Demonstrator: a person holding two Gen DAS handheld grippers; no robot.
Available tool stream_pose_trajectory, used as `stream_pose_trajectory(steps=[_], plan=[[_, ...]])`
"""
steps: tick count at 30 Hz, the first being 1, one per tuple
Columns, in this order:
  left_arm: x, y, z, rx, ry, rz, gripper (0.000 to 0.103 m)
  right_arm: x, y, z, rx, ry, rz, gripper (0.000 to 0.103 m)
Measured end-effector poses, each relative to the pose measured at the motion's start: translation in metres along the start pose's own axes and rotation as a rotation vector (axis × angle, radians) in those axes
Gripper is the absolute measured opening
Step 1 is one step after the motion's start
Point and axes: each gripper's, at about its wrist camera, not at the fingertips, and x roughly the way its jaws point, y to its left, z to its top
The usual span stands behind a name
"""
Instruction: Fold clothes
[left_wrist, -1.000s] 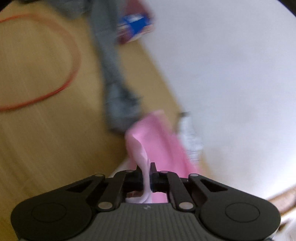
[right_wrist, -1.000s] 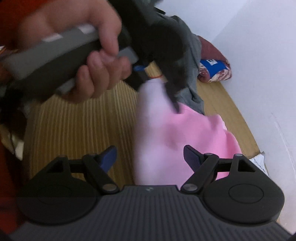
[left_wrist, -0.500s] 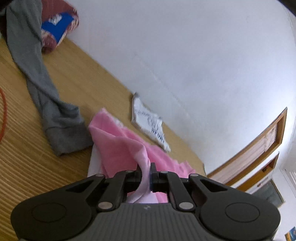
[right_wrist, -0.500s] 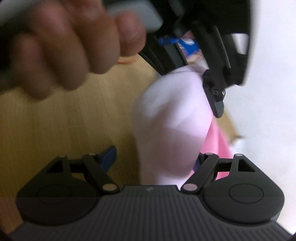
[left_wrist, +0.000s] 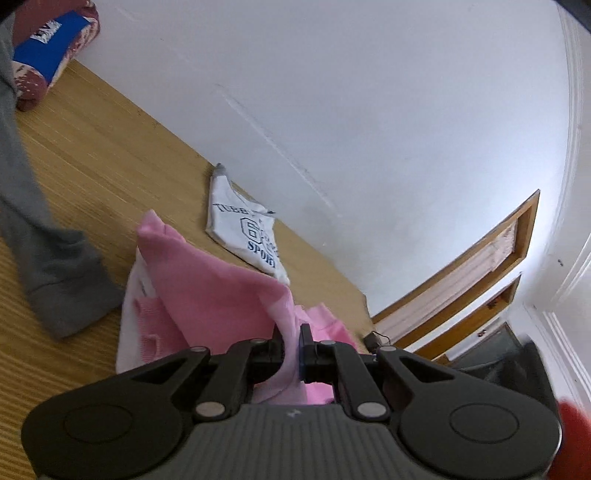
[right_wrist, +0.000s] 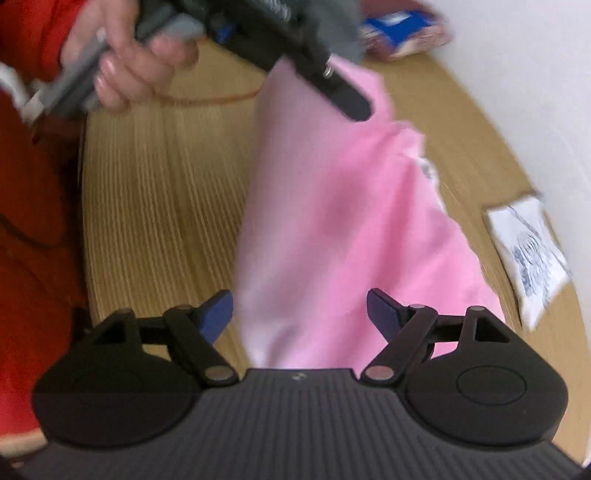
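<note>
A pink garment lies partly bunched on the wooden table. My left gripper is shut on a fold of it and holds that fold up off the table. In the right wrist view the same pink garment hangs from the left gripper down between my right gripper's fingers. My right gripper is open, its jaws wide apart on either side of the hanging cloth, not pinching it.
A grey garment lies left of the pink one. A folded white printed shirt rests by the white wall. A red-and-blue folded item sits at the far corner. An orange cord lies on the table.
The left gripper has lifted and swung the pink fold toward the right gripper. The cloth now hangs lower between the right gripper's open fingers.
</note>
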Motion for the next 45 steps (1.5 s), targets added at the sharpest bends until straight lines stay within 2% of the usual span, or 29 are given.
stream_pose_trajectory(steps=[2, 3, 7, 9, 11, 14, 16, 19, 21, 25, 26, 27, 28, 29, 32, 36, 39, 40, 42, 44, 45], plan=[[-0.001, 0.005, -0.004, -0.045, -0.003, 0.012, 0.006, 0.008, -0.017, 0.011, 0.034, 0.020, 0.052, 0.081], [-0.001, 0.007, -0.006, -0.068, -0.005, 0.018, 0.006, 0.010, -0.018, 0.017, 0.038, 0.005, 0.041, 0.081], [-0.003, 0.017, -0.014, -0.158, -0.011, 0.043, 0.006, 0.004, 0.014, 0.026, -0.054, -0.165, -0.128, 0.081], [-0.004, 0.021, -0.018, -0.203, -0.014, 0.055, 0.007, 0.003, 0.032, 0.024, -0.139, -0.196, -0.189, 0.081], [-0.003, 0.036, -0.028, -0.274, 0.002, 0.083, 0.008, 0.009, 0.037, 0.025, -0.142, -0.174, -0.223, 0.081], [0.000, 0.063, -0.043, -0.374, 0.041, 0.136, 0.008, 0.027, 0.037, 0.032, -0.038, -0.107, -0.278, 0.081], [0.001, 0.079, -0.047, -0.407, 0.060, 0.175, 0.008, 0.045, 0.048, 0.034, -0.016, -0.081, -0.288, 0.081], [-0.005, 0.088, -0.040, -0.416, 0.054, 0.187, 0.008, 0.069, 0.069, 0.041, -0.087, -0.081, -0.276, 0.081], [-0.007, 0.084, -0.030, -0.372, 0.057, 0.197, 0.008, 0.076, 0.093, 0.043, -0.163, -0.074, -0.370, 0.081], [-0.009, 0.072, -0.017, -0.305, 0.056, 0.181, 0.009, 0.117, 0.104, 0.050, -0.251, 0.013, -0.602, 0.083], [-0.009, 0.070, -0.016, -0.291, 0.057, 0.180, 0.009, 0.126, 0.105, 0.051, -0.280, 0.022, -0.655, 0.087], [-0.009, 0.068, -0.014, -0.273, 0.057, 0.180, 0.009, 0.132, 0.107, 0.052, -0.320, 0.015, -0.712, 0.098], [-0.009, 0.066, -0.013, -0.251, 0.057, 0.183, 0.009, 0.139, 0.108, 0.053, -0.356, 0.013, -0.764, 0.103], [-0.009, 0.066, -0.012, -0.237, 0.057, 0.189, 0.009, 0.143, 0.108, 0.055, -0.371, 0.019, -0.793, 0.103], [-0.011, 0.071, -0.008, -0.243, 0.053, 0.204, 0.009, 0.138, 0.102, 0.064, -0.307, 0.033, -0.768, 0.103], [-0.015, 0.075, -0.008, -0.289, 0.039, 0.205, 0.009, 0.091, 0.099, 0.059, -0.187, -0.101, -0.543, 0.103], [-0.015, 0.076, -0.004, -0.298, 0.033, 0.195, 0.009, 0.076, 0.103, 0.054, -0.169, -0.160, -0.391, 0.103], [-0.015, 0.075, -0.003, -0.294, 0.033, 0.189, 0.009, 0.076, 0.105, 0.053, -0.176, -0.161, -0.370, 0.103], [-0.014, 0.072, -0.002, -0.285, 0.032, 0.180, 0.009, 0.093, 0.111, 0.054, -0.226, -0.110, -0.439, 0.103], [-0.016, 0.070, -0.003, -0.276, 0.031, 0.179, 0.009, 0.110, 0.114, 0.055, -0.274, -0.093, -0.611, 0.103], [-0.017, 0.069, -0.004, -0.273, 0.031, 0.179, 0.009, 0.121, 0.112, 0.059, -0.298, -0.055, -0.693, 0.103]])
